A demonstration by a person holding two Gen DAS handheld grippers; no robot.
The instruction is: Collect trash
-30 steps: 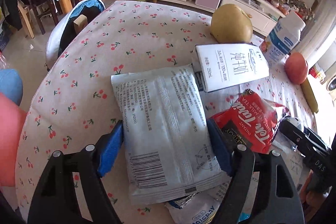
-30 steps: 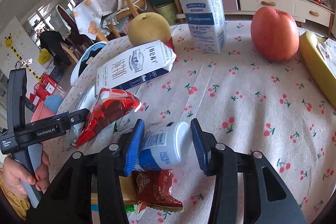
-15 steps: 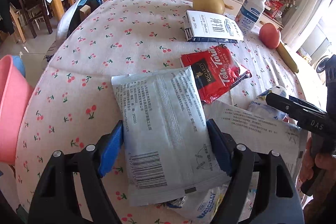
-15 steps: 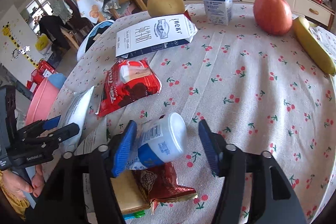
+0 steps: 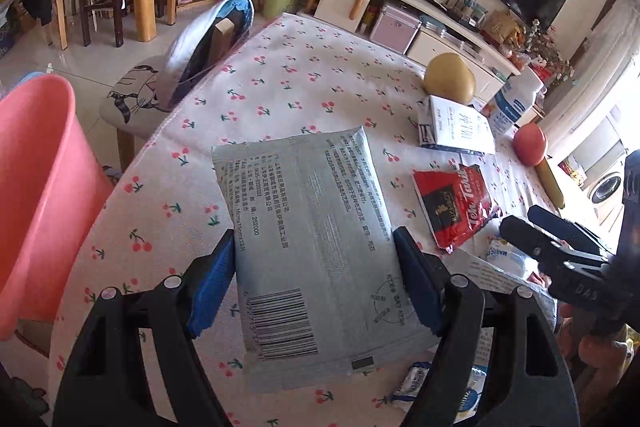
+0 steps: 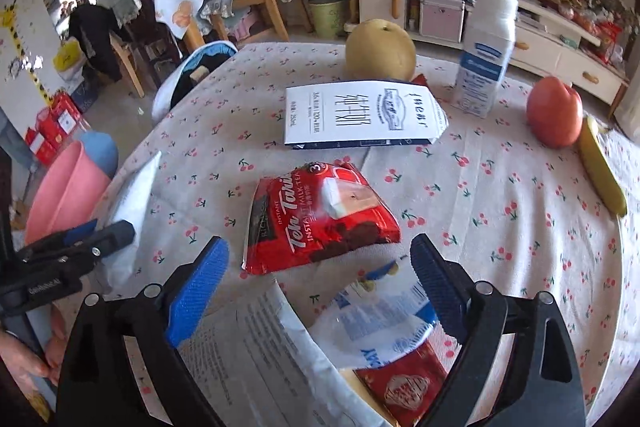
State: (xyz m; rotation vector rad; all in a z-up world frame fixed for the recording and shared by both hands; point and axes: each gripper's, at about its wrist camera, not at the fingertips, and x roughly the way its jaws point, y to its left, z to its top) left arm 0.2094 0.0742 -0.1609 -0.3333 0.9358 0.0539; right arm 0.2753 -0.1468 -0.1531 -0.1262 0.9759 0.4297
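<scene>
My left gripper (image 5: 312, 239) is shut on a grey-white foil packet (image 5: 300, 187) and holds it above the left edge of the cherry-print table (image 5: 304, 83). Beside that edge stands a pink basin (image 5: 36, 187). The jaws of my right gripper (image 6: 320, 243) are opening wide. Between and below them lies a blurred small white-and-blue bottle (image 6: 376, 319), and the pads do not touch it. It rests on a pile of wrappers: a white printed sheet (image 6: 272, 347) and a red wrapper (image 6: 404, 383). Just ahead lies a red Teh Tarik packet (image 6: 320, 219).
Farther back on the table are a flat white carton (image 6: 360, 115), a pear (image 6: 380, 51), an upright milk bottle (image 6: 486, 55), an apple (image 6: 554, 111) and a banana (image 6: 602, 171). A chair draped in blue-and-white cloth (image 5: 212, 35) stands by the far left edge.
The right gripper's jaws spread and let go of the small bottle, which dropped onto the wrapper pile. The left gripper carried the packet back toward the pink basin.
</scene>
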